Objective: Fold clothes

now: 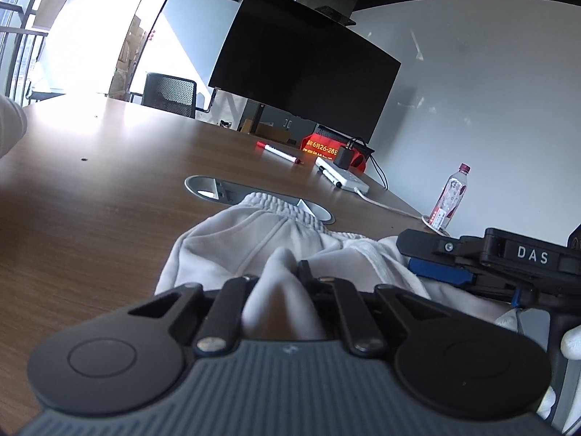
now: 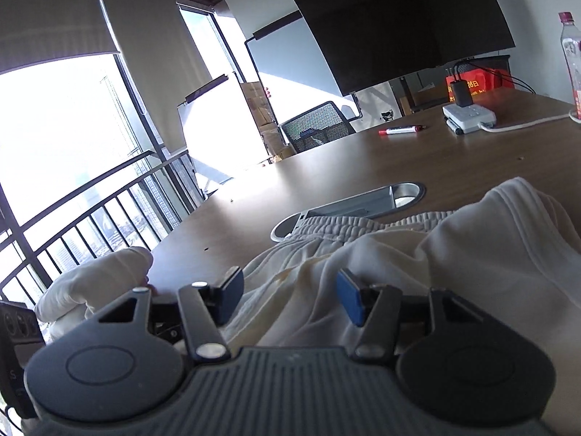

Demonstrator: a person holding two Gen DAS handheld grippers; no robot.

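my left gripper (image 1: pixel 277 272) has its fingers pressed together on a raised fold of the pale grey shorts (image 1: pixel 254 232), the cloth bunched up between the two black fingers. the shorts lie crumpled on the brown table (image 1: pixel 90 196), their elastic waistband (image 1: pixel 276 201) draped over the edge of the silver cable hatch (image 1: pixel 203 185) set in the tabletop. my right gripper (image 2: pixel 290 294) has its fingers apart, the blue pads (image 2: pixel 348 296) hovering over a ridge of the same shorts (image 2: pixel 454 254); i cannot tell whether the pads touch the cloth. in the left view the right gripper (image 1: pixel 435 258) appears at the right edge, just beside the cloth. a white gloved hand (image 2: pixel 98 279) shows at the left of the right view, resting at the table. farther back on the table lie a red-capped marker (image 1: pixel 277 152), a white power strip (image 1: pixel 341 176) with a black charger (image 1: pixel 343 156) plugged in, and a clear bottle (image 1: pixel 450 198) with a pink cap. beyond the table stand a large black screen (image 1: pixel 305 69), a mesh chair (image 1: pixel 169 92) and a whiteboard (image 1: pixel 196 25).
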